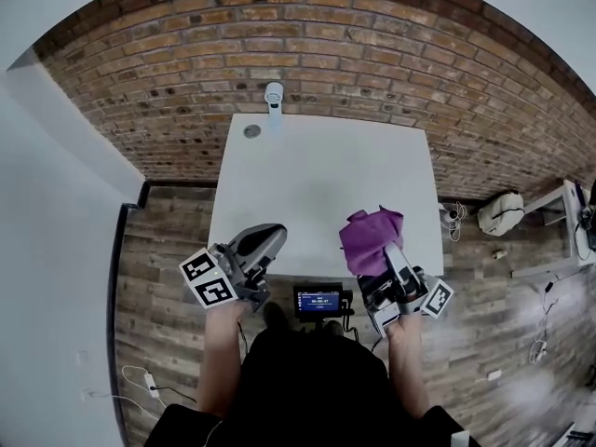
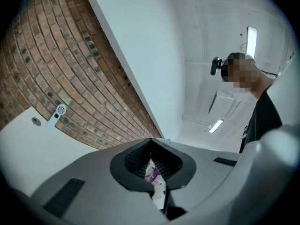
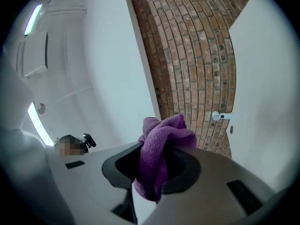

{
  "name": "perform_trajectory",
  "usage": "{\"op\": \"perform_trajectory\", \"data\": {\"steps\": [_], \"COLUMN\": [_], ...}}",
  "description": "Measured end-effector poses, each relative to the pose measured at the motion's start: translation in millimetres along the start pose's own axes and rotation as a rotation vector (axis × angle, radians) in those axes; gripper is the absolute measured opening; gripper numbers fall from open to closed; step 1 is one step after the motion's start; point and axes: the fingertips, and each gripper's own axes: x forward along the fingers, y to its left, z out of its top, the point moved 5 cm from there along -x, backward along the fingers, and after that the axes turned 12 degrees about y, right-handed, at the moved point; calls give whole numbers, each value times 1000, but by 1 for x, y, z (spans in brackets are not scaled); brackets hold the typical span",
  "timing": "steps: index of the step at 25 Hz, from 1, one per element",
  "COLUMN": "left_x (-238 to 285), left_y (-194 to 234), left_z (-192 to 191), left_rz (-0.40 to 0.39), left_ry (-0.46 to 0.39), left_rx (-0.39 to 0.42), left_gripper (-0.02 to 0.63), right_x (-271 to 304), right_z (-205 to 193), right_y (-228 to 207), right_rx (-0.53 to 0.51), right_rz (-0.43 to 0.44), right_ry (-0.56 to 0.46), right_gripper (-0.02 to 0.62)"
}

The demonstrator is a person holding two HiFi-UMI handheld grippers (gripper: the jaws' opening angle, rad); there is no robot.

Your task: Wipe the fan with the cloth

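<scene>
The right gripper (image 1: 389,257) squeezes the purple cloth (image 1: 370,234) tight by the white table (image 1: 317,170), and the left gripper (image 1: 268,238) is pinched shut with nothing in it.

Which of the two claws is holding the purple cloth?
The right claw: the purple cloth is bunched between its jaws and sticks out past them. The left claw is shut, with no cloth in it.
</scene>
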Motion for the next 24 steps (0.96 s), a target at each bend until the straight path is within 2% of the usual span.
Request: {"op": "perform_trajectory", "data": {"steps": [4,7,11,15,19,24], "left_x": [54,84,106,104,90,79], "left_y": [-42,-66,-90,-109,-124,-144], "left_z": [-14,-30,-57,-75,-66,-59], "left_rz": [-86,-106,-61,12,69,70], "left_ry": [15,17,50,76,72,66], "left_rx": [-15,-39,-50,-56,-22,11], "left_gripper": [6,6,6,6,6,6], "right_x": [-53,-105,-160,-194,-191,-176], "right_z": [20,27,34,41,51,52], "right_y": [33,38,36,22,26,40], "right_rx": [-45,-7,36,88,68,36], "right_rz": [-3,-7,-11,-15,15,46], "right_ry": [-19,-65,-85,-88,-53,-35], "right_gripper": [94,94,94,94,94,94]}}
